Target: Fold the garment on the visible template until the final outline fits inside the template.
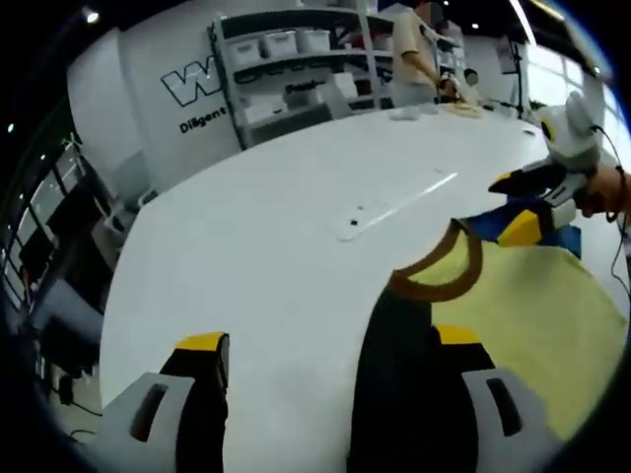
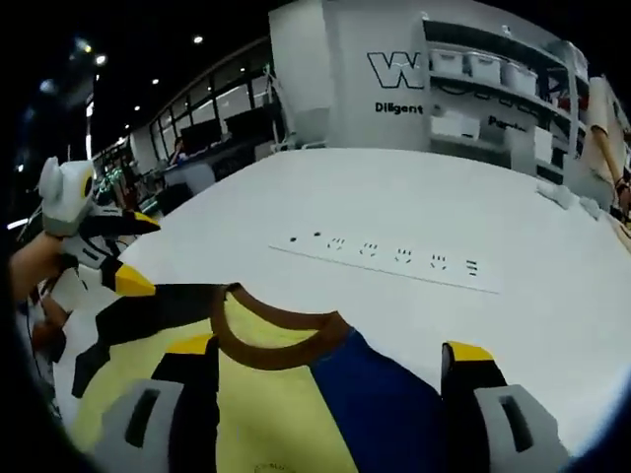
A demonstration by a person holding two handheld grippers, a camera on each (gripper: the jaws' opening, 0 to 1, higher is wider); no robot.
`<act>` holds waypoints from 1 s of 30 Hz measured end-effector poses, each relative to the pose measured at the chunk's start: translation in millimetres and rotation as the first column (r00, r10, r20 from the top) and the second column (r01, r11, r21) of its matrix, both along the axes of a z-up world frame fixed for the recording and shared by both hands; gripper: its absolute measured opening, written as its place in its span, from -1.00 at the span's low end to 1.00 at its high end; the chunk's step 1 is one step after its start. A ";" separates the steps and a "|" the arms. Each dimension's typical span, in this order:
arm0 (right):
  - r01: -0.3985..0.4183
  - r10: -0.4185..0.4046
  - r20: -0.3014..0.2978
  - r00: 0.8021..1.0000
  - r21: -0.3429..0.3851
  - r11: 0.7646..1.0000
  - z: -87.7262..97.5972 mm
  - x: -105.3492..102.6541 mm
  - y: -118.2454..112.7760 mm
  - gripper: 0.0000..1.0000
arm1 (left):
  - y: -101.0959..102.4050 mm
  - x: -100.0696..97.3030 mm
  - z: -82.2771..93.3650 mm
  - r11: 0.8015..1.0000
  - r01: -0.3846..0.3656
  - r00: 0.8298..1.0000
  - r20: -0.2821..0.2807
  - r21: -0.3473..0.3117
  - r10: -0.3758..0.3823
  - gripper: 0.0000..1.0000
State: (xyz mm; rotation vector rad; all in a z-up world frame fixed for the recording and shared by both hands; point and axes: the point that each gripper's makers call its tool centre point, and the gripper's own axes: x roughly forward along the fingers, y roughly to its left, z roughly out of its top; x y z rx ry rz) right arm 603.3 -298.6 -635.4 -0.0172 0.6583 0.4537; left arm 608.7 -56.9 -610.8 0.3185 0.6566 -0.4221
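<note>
I hold both grippers, left gripper and right gripper, jaws apart, over the yellow shirt lying flat on the white table. Folding looks barely begun; I see no template.

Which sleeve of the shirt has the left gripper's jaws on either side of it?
The black sleeve: it runs up between the left gripper's open jaws. The blue sleeve lies across the yellow body, at the right gripper.
</note>
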 end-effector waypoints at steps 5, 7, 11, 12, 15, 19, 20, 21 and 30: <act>-0.012 0.012 0.009 1.000 0.007 1.000 9.8 -15.2 -1.4 0.98 | 2.3 -14.1 7.0 1.000 0.000 1.000 0.002 -0.028 0.000 0.99; -0.019 0.019 0.015 1.000 0.000 1.000 12.8 -20.0 -3.2 0.98 | 2.2 -21.5 9.5 0.999 0.005 1.000 0.002 -0.042 -0.005 0.98; -0.028 0.028 0.019 0.999 -0.009 1.000 17.5 -31.3 -7.9 0.99 | -0.1 -38.0 10.6 0.998 0.030 0.999 -0.008 -0.064 -0.031 0.98; -0.031 0.031 0.022 0.999 -0.010 0.999 18.5 -33.9 -8.8 0.98 | -1.4 -44.3 9.2 0.997 0.051 0.999 -0.011 -0.057 -0.052 0.98; -0.057 0.057 0.005 0.998 -0.003 0.998 17.9 -44.0 -10.5 0.98 | 2.3 -54.2 8.1 0.997 0.066 0.998 -0.002 -0.027 -0.066 0.98; -0.062 0.062 -0.002 0.998 0.020 0.998 18.6 -54.5 -13.6 0.99 | 5.9 -65.3 8.7 0.997 0.063 0.998 -0.009 -0.044 -0.063 0.97; -0.065 0.065 0.000 0.998 0.022 0.998 18.9 -58.4 -14.6 0.99 | 7.3 -67.8 9.6 0.997 0.061 0.998 -0.007 -0.047 -0.061 0.97; -0.068 0.068 -0.001 0.998 0.021 0.997 18.7 -61.0 -15.4 0.99 | 8.9 -70.9 10.9 0.997 0.060 0.998 0.002 -0.054 -0.060 0.96; -0.062 0.062 0.011 0.998 0.012 0.998 23.5 -76.6 -31.4 0.99 | 30.2 -90.8 6.9 0.998 0.040 0.999 -0.008 -0.048 -0.040 0.84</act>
